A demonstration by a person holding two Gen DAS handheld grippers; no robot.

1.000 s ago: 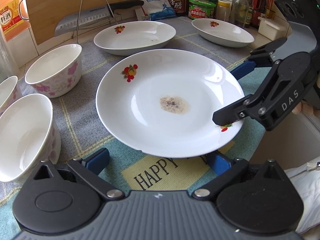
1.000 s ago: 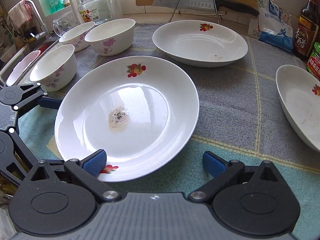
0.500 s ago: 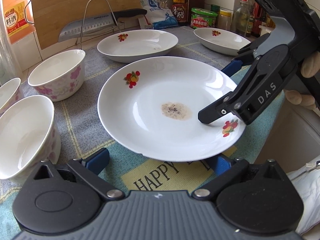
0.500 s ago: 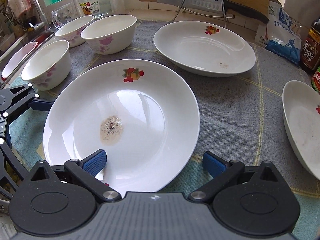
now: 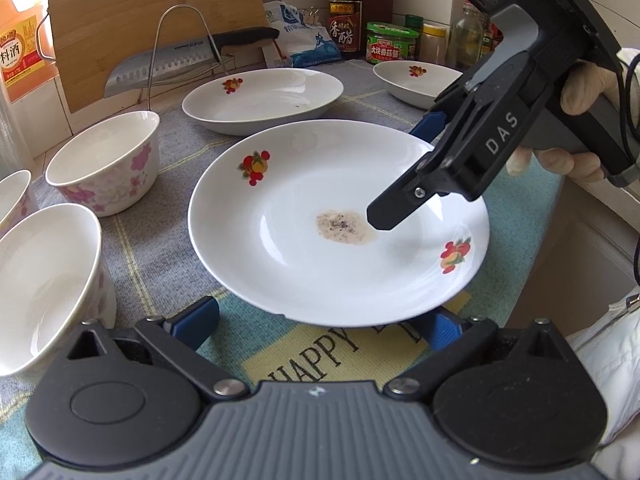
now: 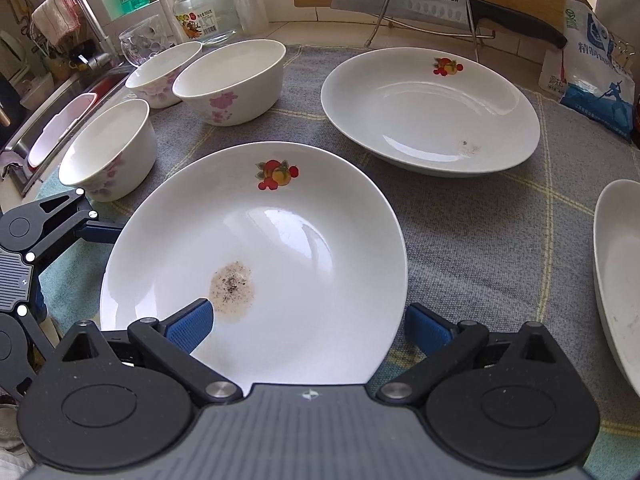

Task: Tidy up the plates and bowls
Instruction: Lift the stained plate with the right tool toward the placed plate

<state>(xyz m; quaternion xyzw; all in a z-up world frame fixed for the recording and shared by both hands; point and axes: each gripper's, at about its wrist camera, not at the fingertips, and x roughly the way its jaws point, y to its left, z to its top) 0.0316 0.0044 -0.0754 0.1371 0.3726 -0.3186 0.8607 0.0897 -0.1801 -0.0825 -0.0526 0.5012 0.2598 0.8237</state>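
Dirty plate sits mid-bench on the mat. Right gripper spread wide – one finger over the plate, one outside the rim. Left gripper open too, nothing held.

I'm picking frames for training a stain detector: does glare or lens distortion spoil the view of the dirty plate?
Left wrist view: white fruit-print plate sharp, brown speckled stain clear, only small glints; the right gripper shadows the plate beside it. Right wrist view: broad window reflection above the stain; fisheye bends the rim.
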